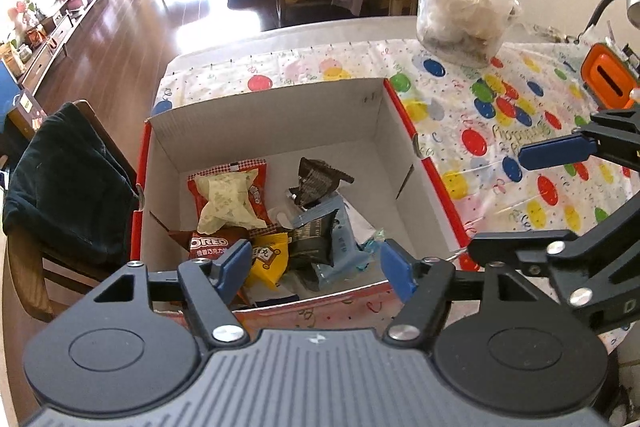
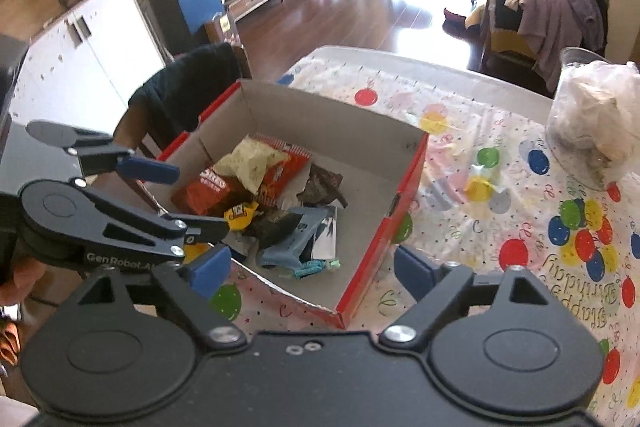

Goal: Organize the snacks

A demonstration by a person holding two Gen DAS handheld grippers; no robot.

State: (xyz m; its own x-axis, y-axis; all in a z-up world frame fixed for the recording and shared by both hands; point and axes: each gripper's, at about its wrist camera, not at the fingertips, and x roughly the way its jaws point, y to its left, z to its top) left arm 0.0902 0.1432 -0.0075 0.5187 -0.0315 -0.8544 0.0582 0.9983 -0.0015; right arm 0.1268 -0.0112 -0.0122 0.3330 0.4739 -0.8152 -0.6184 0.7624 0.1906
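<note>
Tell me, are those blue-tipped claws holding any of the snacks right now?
No. Both the left gripper and right gripper stand open and empty above the box; the snacks lie loose inside.

A counter [image 2: 460,67] is covered by a white cloth [image 1: 500,115] printed with coloured balloons. An open red cardboard box [image 1: 436,187] with white inner walls sits on the cloth near one corner. Well apart from it, toward the far edge, stands a clear plastic bag [image 1: 460,15] of pale contents.
</note>
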